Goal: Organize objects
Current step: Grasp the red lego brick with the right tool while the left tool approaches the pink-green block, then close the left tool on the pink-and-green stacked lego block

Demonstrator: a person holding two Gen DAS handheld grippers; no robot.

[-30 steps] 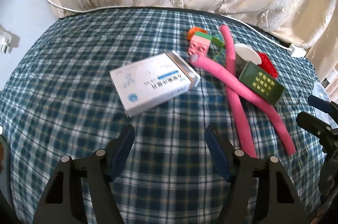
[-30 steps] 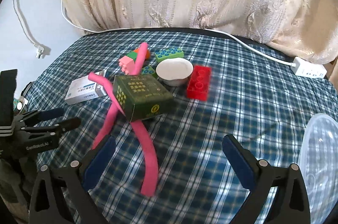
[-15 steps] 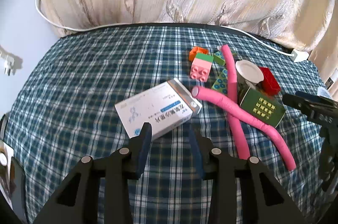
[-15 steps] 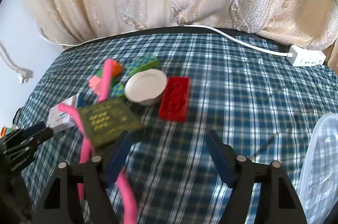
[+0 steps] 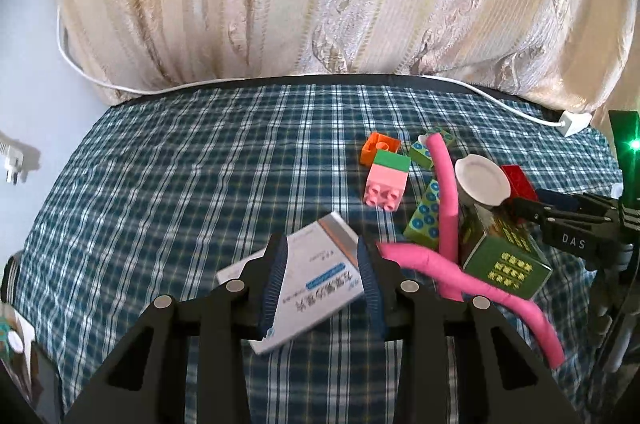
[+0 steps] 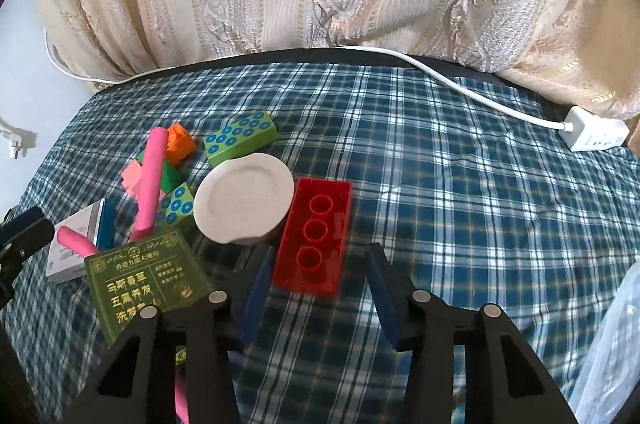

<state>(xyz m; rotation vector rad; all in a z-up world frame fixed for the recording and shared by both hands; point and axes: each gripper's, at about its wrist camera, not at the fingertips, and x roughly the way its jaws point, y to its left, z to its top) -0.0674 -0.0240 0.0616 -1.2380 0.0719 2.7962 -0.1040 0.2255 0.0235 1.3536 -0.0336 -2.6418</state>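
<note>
The right tool [image 6: 316,282] has just been closing, its tips straddling the near end of a red brick [image 6: 314,234] on the plaid counter [image 6: 460,207], beside a white lid [image 6: 244,201].

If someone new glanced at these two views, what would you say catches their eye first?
Probably the bright pink foam rods, crossed over a jumble of toy bricks at the middle of the blue plaid tablecloth. Next, the left tongs straddle a white medicine box. In the right wrist view a red brick lies studs-down just ahead of the right tongs, beside a white round lid.
</note>
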